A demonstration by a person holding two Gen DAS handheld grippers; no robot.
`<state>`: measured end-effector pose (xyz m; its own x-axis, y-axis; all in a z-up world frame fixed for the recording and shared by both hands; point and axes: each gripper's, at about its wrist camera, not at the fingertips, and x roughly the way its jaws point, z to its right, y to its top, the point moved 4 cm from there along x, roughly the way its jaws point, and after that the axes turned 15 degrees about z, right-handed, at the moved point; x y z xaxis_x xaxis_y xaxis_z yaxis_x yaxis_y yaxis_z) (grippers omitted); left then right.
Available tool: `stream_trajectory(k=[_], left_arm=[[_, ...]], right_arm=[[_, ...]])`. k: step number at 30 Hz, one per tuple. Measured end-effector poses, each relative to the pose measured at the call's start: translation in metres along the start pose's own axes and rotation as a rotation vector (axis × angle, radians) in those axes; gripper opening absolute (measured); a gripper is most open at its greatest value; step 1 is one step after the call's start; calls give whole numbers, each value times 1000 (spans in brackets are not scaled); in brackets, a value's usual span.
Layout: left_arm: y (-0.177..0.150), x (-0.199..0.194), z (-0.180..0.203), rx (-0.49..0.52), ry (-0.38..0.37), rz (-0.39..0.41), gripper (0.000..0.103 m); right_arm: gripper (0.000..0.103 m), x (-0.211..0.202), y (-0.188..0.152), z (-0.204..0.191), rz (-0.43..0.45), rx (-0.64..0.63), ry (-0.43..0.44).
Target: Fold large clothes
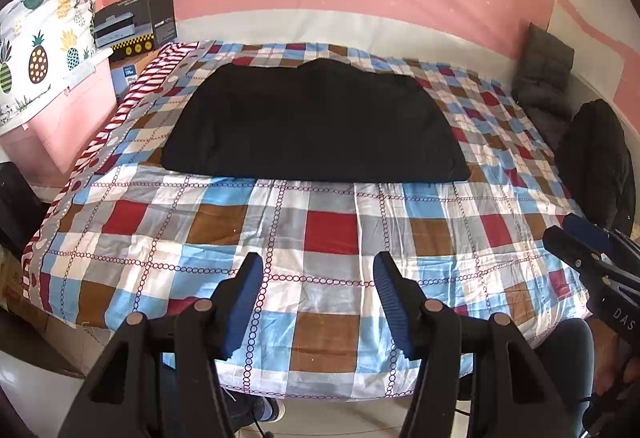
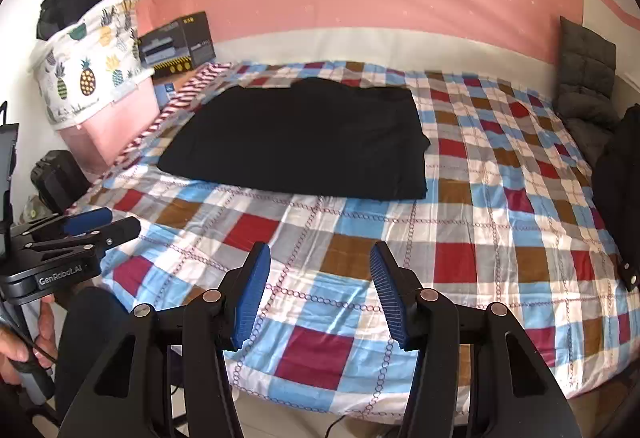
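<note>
A black garment lies folded into a broad flat rectangle on the far half of the checked bedspread; the right wrist view shows the black garment too, left of centre on the checked bedspread. My left gripper hovers over the near part of the bed, well short of the garment, jaws open with nothing between the blue pads. My right gripper also hangs open and empty above the near bedspread. Each gripper appears in the other's view: the right gripper at the right edge, the left gripper at the left edge.
A pink box with a pineapple-print bag and a dark carton stand left of the bed. A grey quilted cushion and a dark garment lie at the right side. A pink and white wall runs behind. A hand grips the left handle.
</note>
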<state>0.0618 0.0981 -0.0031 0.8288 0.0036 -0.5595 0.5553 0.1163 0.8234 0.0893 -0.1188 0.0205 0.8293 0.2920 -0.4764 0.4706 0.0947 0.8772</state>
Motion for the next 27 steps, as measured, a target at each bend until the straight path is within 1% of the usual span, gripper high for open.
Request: stream_trajectory(k=[3,11,16,27], left_arm=[[-4,3,-2,-8,17,-2,59],[-10,7,-11,-75,0,-17,59],[-11,4,-9,-30,35,3,59],[-9,1,-5,-28,29,8,60]], right_arm=[[53,5,-4,-2,-17,-2,-7],[53,8,-6,-13,-26,-22,9],[53,9,-7,-16,-34,-22,17],[53,10,-8,-17,-35,-21,22]])
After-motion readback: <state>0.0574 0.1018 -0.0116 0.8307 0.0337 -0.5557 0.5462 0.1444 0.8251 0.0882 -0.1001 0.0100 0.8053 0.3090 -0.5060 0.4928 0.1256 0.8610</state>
